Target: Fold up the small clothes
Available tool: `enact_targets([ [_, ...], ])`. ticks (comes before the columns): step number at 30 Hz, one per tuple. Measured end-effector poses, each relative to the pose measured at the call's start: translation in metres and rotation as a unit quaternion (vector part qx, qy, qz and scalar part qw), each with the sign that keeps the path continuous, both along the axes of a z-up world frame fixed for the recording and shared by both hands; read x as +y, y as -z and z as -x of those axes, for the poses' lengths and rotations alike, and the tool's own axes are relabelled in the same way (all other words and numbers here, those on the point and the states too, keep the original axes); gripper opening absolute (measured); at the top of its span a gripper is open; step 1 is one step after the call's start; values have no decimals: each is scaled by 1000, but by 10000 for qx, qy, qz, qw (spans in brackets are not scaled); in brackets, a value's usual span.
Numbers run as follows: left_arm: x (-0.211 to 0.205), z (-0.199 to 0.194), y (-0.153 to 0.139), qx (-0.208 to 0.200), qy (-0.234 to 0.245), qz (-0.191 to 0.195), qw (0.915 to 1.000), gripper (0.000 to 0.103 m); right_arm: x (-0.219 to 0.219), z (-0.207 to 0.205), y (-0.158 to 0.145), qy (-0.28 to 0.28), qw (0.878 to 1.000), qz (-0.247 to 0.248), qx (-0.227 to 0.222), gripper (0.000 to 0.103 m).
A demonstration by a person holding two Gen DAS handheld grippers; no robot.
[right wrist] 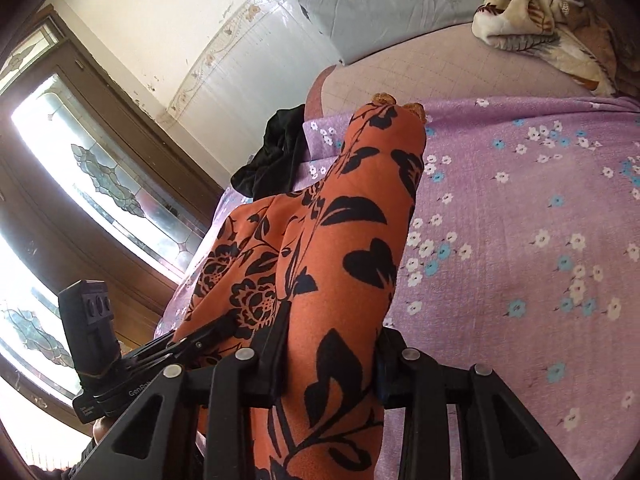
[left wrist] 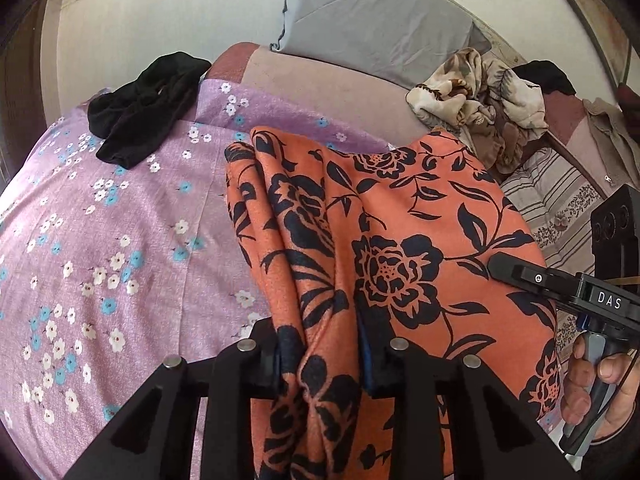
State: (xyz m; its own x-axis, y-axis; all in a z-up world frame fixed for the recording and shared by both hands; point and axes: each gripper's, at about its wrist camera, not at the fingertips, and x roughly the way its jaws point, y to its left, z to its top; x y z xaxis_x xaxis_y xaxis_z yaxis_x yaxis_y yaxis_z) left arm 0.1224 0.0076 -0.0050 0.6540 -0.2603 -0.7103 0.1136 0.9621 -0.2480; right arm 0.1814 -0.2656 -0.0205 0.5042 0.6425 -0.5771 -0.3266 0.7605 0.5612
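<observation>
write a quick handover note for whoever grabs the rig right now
Left tongs: shut on the orange floral garment.
Right tongs: shut on the same garment, at another bunched part.
The garment is held over the purple floral sheet, not yet flat or neatly folded.
A black garment lies crumpled at the sheet's far edge, untouched.
Left: lay out and fold the orange one, then the black one.

A lilac bedspread (left wrist: 120,220) with small white and blue flowers covers the bed. A grey pillow (left wrist: 376,12) leans at the wall, a crumpled cream blanket (left wrist: 480,92) nearby. A stained-glass door (right wrist: 100,172) stands beside.
</observation>
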Motion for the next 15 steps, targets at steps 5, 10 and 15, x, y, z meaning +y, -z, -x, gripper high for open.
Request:
enact_targets([
  [5,-15,-14,7,67,40,-39,10000,30,-2,-3,0,53,10000,19,-4,35],
  [10,-22,-26,16,131,57,-80,9999,30,-2,-8,4,56,10000,7,27,35],
  [15,-30,-39,34,236,80,-129,9996,30,-8,-11,11,83,9999,-10,99,35],
])
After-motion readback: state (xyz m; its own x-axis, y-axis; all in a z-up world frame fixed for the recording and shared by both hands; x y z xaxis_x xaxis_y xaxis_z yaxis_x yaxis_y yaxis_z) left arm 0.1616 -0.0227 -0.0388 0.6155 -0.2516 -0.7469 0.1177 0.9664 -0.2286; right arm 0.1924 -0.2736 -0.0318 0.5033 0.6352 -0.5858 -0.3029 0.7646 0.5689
